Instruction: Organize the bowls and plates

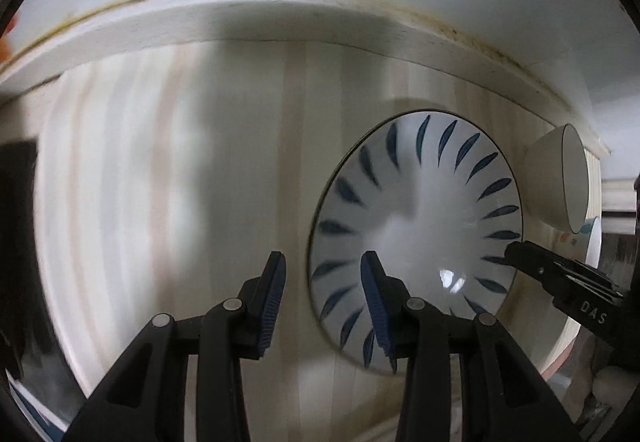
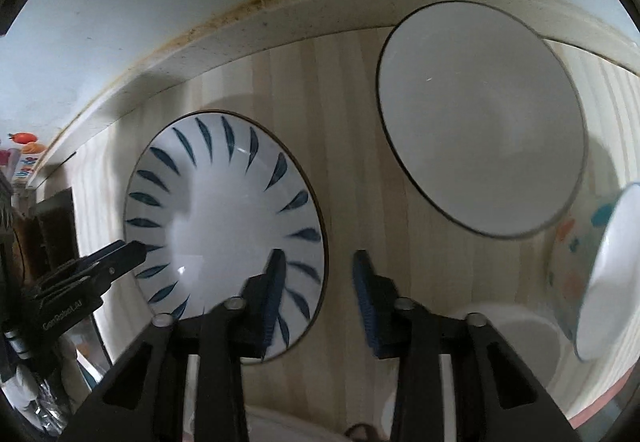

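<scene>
A white plate with blue leaf marks (image 1: 420, 226) (image 2: 228, 226) lies on the pale wood counter (image 1: 200, 161). My left gripper (image 1: 323, 294) is open and empty, its jaws straddling the plate's left rim. My right gripper (image 2: 318, 294) is open and empty, its jaws straddling the plate's right rim; it shows in the left wrist view (image 1: 560, 278), and the left gripper shows at the left of the right wrist view (image 2: 92, 270). A plain white bowl (image 2: 480, 117) (image 1: 560, 177) stands behind to the right. A speckled bowl (image 2: 600, 270) sits at the far right.
A white raised ledge (image 2: 280, 29) and wall run along the back of the counter. A white dish (image 2: 524, 342) lies under the right gripper near the front edge. Dark clutter (image 2: 44, 226) sits beyond the counter's left end.
</scene>
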`<state>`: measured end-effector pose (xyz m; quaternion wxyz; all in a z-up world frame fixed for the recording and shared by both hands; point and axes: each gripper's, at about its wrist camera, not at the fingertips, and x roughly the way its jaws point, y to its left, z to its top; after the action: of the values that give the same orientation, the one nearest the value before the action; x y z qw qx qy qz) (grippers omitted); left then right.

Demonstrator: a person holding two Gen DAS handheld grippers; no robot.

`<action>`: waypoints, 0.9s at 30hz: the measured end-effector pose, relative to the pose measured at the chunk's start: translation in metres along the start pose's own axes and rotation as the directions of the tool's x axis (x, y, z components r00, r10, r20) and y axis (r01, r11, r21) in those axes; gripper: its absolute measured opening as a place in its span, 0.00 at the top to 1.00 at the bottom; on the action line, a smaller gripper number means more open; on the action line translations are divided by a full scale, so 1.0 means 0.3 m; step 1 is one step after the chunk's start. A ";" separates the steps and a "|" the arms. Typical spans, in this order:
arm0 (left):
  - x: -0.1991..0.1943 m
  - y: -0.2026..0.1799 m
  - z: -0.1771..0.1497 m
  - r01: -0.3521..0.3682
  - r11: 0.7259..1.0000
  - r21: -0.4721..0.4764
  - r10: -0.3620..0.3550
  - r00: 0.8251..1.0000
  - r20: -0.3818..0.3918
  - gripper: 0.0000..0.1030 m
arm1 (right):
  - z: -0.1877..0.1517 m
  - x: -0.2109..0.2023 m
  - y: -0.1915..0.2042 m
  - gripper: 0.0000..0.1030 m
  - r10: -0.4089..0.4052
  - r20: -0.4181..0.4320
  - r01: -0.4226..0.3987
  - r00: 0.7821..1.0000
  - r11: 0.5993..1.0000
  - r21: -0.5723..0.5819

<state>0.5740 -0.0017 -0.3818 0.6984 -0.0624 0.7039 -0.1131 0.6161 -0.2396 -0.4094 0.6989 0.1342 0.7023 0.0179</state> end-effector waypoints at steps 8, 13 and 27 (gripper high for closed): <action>0.013 -0.033 -0.023 -0.016 0.998 0.061 0.015 1.000 0.013 0.75 | 0.015 0.024 0.003 0.88 -0.030 0.018 0.030 0.999 0.999 -0.042; -0.033 -0.054 -0.060 -0.031 0.997 0.077 0.027 0.999 0.045 0.75 | -0.011 -0.009 -0.006 0.88 -0.016 0.030 0.018 0.999 0.998 -0.063; -0.318 -0.094 -0.236 -0.045 0.992 0.115 0.027 0.987 0.156 0.75 | -0.226 -0.307 0.005 0.88 0.063 0.084 -0.052 0.994 0.990 -0.130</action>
<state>0.5031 -0.0004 -0.2825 0.7551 -0.0167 0.6409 -0.1369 0.5481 -0.2468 -0.3178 0.7356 0.1102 0.6640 0.0771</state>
